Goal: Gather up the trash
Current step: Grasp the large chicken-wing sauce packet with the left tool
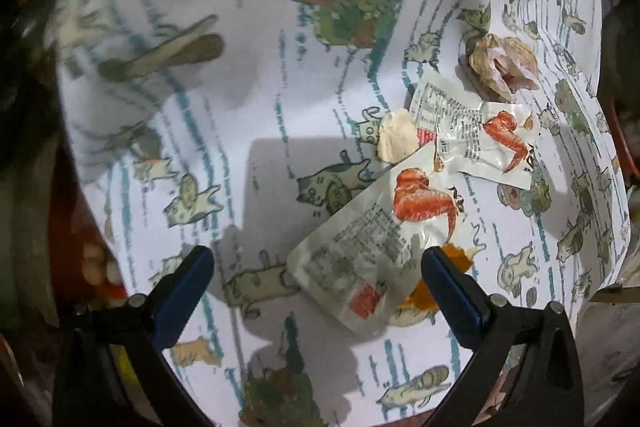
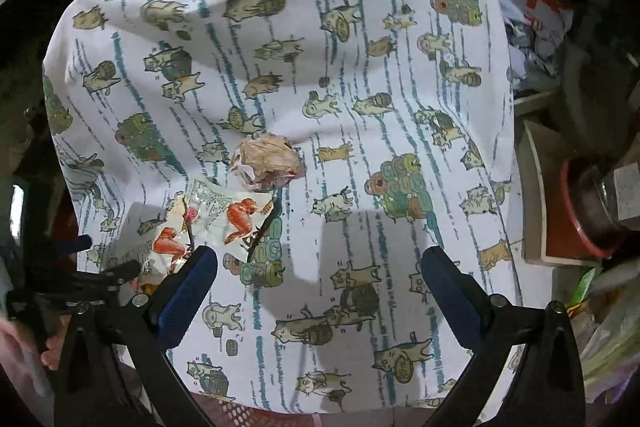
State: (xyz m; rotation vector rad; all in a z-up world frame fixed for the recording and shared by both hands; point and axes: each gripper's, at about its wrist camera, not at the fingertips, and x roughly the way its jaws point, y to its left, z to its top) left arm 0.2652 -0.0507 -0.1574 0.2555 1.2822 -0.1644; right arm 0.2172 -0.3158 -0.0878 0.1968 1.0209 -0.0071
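A: What's the surface?

B: A white cloth printed with cats and blue stripes (image 1: pixel 256 99), draped and rumpled, with dim clutter past its edges.

A: Which gripper is nearer the trash?

B: The left gripper (image 1: pixel 318 263). Its jaws stand wide and empty, and the nearest chicken-wing wrapper (image 1: pixel 372 247) lies just ahead between its fingertips, toward the right finger. Its long axis runs diagonally, from near-left up to far-right.

A: And beyond that?

B: A pale scrap (image 1: pixel 396 141) and a second wrapper (image 1: pixel 476 131) farther ahead and right, then a crumpled paper wad (image 1: pixel 504 67) farthest.

A: The right gripper?

B: The right gripper (image 2: pixel 318 263) is also wide and empty, over bare cloth. For it, the wrappers (image 2: pixel 224 223) lie ahead-left, beyond its left finger, and the wad (image 2: pixel 268 159) is farther ahead. I'd judge the left should take the near wrapper.
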